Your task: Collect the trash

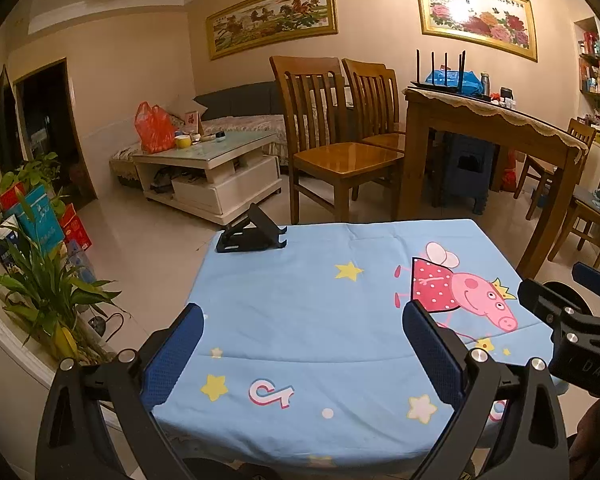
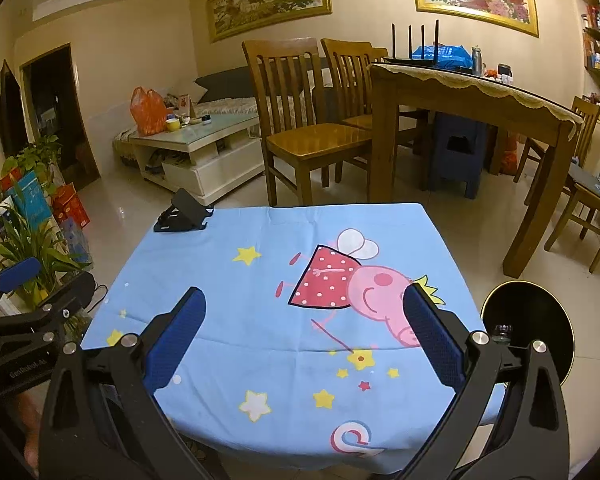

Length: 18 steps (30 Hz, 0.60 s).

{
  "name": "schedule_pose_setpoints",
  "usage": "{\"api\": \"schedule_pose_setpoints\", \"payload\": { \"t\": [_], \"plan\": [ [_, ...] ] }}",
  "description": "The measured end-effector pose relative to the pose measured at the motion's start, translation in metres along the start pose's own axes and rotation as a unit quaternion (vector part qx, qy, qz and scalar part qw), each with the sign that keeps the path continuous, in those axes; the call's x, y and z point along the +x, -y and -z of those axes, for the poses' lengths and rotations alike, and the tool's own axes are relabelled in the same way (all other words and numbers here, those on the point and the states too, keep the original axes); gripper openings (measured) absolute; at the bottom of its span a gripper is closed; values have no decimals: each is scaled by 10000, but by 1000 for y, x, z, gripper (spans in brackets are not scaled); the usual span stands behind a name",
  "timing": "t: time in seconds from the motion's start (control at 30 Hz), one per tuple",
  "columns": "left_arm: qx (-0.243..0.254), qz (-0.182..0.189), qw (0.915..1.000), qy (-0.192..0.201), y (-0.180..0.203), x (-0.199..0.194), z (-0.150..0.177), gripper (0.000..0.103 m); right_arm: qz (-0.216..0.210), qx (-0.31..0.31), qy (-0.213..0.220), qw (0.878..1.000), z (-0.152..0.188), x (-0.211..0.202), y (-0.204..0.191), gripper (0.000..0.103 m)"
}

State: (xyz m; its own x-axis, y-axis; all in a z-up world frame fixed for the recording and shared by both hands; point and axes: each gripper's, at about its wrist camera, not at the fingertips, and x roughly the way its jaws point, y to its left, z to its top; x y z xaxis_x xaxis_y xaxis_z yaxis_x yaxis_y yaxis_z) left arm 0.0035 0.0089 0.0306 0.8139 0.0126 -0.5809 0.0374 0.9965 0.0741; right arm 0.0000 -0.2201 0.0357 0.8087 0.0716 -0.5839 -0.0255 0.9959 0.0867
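Note:
My left gripper [image 1: 303, 320] is open and empty, held above the near edge of a small table covered by a light blue cartoon cloth [image 1: 300, 300]. My right gripper [image 2: 304, 304] is open and empty too, above the same cloth [image 2: 260, 300]. No loose trash shows on the cloth in either view. The right gripper's body shows at the right edge of the left wrist view [image 1: 579, 328], and the left gripper's body shows at the left edge of the right wrist view [image 2: 32, 312].
A black phone stand [image 1: 252, 234] sits at the cloth's far left corner [image 2: 182, 216]. A round black object [image 2: 527, 328] stands on the floor right of the table. Wooden chairs [image 1: 331, 140], a dining table [image 1: 491, 128], a coffee table [image 1: 208, 164] and plants [image 1: 40, 280] surround it.

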Motion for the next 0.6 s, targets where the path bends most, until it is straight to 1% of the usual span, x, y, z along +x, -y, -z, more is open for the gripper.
{"api": "schedule_pose_setpoints", "payload": {
  "t": [0.13,0.6],
  "plan": [
    [-21,1,10000,10,-3,-1,-1,96,43,-28,12,10000,2,1,0,98],
    [-4,0,10000,20,-1,-2,-1,96,-9,-10,-55,10000,8,4,5,97]
  ]
}}
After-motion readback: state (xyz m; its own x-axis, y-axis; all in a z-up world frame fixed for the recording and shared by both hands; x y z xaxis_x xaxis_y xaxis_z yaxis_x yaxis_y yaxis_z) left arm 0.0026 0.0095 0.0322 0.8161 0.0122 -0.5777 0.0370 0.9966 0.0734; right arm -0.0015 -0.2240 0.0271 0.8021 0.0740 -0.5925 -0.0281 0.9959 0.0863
